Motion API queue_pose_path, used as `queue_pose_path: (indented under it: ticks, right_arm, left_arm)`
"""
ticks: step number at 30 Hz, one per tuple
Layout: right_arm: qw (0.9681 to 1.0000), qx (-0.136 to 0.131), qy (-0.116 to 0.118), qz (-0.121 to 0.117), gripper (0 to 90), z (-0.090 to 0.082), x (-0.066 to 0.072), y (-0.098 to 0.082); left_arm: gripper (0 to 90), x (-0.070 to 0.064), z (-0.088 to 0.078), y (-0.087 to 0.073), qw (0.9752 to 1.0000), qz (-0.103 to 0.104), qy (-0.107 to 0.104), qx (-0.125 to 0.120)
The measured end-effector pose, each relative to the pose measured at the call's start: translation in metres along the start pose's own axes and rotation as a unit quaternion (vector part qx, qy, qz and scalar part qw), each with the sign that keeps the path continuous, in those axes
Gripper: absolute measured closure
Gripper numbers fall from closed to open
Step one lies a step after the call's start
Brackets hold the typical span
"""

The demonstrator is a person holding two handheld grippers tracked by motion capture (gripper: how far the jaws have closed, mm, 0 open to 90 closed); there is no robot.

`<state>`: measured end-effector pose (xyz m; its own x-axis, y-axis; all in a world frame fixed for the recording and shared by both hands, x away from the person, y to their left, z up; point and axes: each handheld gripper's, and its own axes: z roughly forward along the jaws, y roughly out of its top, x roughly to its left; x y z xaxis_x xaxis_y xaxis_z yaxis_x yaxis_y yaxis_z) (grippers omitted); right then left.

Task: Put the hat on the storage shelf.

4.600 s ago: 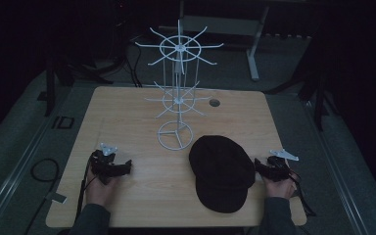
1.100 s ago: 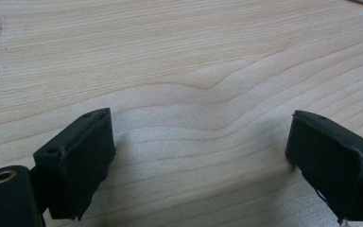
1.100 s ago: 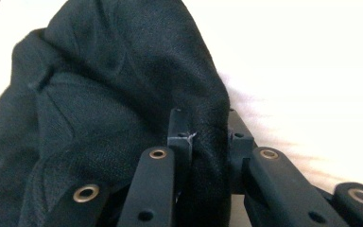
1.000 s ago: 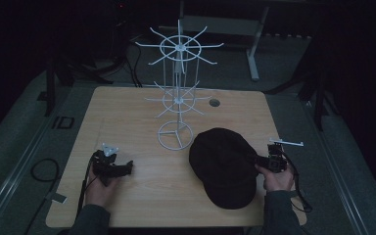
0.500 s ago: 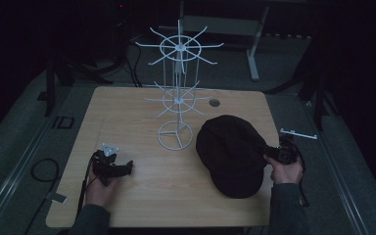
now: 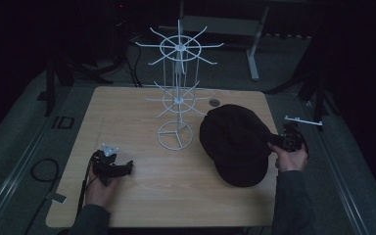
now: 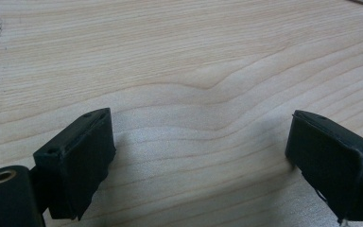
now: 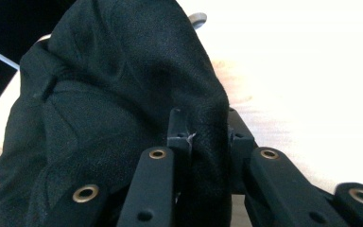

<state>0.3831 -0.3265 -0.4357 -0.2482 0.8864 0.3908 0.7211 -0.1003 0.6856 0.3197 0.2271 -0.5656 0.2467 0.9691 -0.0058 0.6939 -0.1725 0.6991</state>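
Here the right hand-held gripper [image 8: 198, 137] pinches the black cap [image 6: 235, 142].

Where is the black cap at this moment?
In the high view the black cap is at the table's right side, just right of the white wire rack's base, its right edge pinched in the right gripper.

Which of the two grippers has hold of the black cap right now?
The right gripper: its jaws pinch a fold of the black cap at its right edge. The left gripper stands open over bare wooden table.
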Motion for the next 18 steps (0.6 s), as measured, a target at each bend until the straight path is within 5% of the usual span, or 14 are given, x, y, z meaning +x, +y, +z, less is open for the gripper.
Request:
queue_pose_path:
  ticks: [18]
  right_arm:
    - [0.9995,-0.021,0.018,-0.015,77.8,-0.013,-0.018,0.034]
  left_arm:
    - [9.3,0.0,0.0,0.0,1.0,0.0,0.0,0.0]
